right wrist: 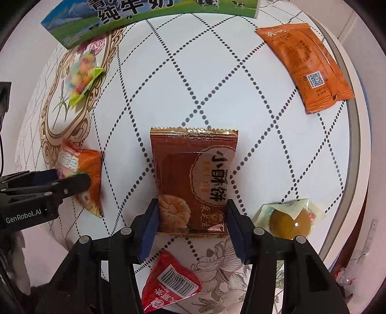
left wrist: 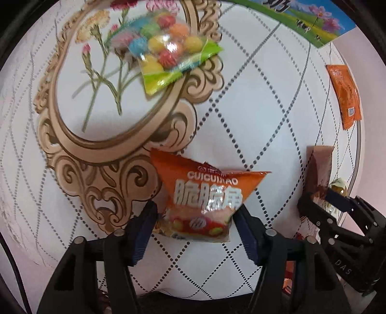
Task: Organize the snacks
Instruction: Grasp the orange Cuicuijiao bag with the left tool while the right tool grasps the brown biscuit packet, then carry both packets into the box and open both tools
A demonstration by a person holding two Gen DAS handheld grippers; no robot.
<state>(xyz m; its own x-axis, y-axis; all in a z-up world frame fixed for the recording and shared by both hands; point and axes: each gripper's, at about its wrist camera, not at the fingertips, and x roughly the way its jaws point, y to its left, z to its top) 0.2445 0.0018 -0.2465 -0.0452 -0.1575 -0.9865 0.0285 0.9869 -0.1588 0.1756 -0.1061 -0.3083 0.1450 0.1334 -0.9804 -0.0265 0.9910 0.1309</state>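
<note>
An orange triangular crisp bag (left wrist: pixel 207 193) lies on the white patterned tablecloth, and my left gripper (left wrist: pixel 196 206) points down over it, shut on its lower sides. In the right wrist view the same bag (right wrist: pixel 84 174) shows at the left, with the left gripper (right wrist: pixel 72 180) across it. A brown pastry packet (right wrist: pixel 193 174) lies flat mid-table; my right gripper (right wrist: pixel 193 203) is shut on its lower end, one pad against each long edge. From the left wrist view that packet (left wrist: pixel 318 166) and the right gripper (left wrist: pixel 325 200) appear at the right edge.
A clear bag of coloured candies (left wrist: pixel 166 48) lies on the flower print. A milk carton (right wrist: pixel 144 17) stands at the far side. An orange flat packet (right wrist: pixel 306 65), a clear-wrapped green sweet (right wrist: pixel 289 217) and a red packet (right wrist: pixel 168 282) lie around. The round table's rim (right wrist: pixel 357 145) curves at right.
</note>
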